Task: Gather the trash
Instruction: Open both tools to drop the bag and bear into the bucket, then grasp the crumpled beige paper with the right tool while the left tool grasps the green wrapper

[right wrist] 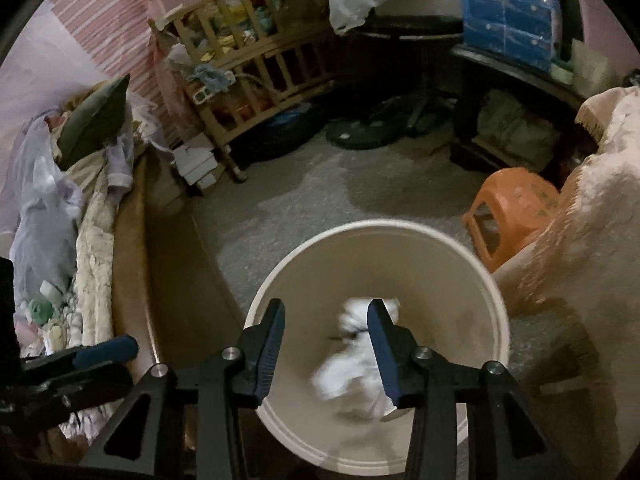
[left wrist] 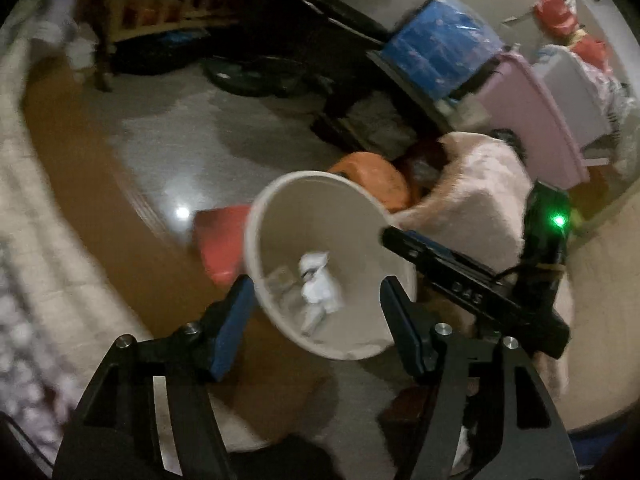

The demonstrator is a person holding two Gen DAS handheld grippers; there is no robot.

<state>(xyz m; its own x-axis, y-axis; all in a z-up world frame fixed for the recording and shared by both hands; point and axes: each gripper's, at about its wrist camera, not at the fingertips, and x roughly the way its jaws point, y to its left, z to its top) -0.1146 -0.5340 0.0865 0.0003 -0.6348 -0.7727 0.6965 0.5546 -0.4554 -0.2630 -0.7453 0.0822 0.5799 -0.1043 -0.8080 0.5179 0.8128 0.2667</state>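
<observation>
Two tongs: both sets hang over one pale round bin, pointing steeply down into it.
Right tongs point(right wrist: 326, 346): jaws part-way apart, nothing pressed between the pads; a blurred white wad of paper point(right wrist: 352, 372) shows in the gap and below it, apparently dropping clear into the bin. Contact with the pads cannot be ruled out because of the blur.
Left tongs point(left wrist: 316, 320): jaws wide, empty; in the left wrist view the bin mouth sits between them and beyond.
Bin point(right wrist: 440, 240): stands on the grey floor, just beside a fuzzy pink-covered seat point(right wrist: 592, 248); its rim looks upright in the right wrist view.
Bin contents: white crumpled paper point(left wrist: 320, 284) on the bottom, with a smaller greyish scrap point(left wrist: 280, 280) beside it.
Beyond the bin: orange plastic stool point(right wrist: 516, 204) near the rim; red object point(left wrist: 222, 240) at the bin's other side, kind unclear.
Far field: wooden cot point(right wrist: 256, 52) heaped with clutter; bed point(right wrist: 92, 216) with bedding along one side.
Step in hand: judged to be the drop, trash released into the bin.
Next move: judged to need both tongs lifted clear of the rim, kept apart, then turned toward any remaining litter; none is plainly identifiable on the floor from here.
</observation>
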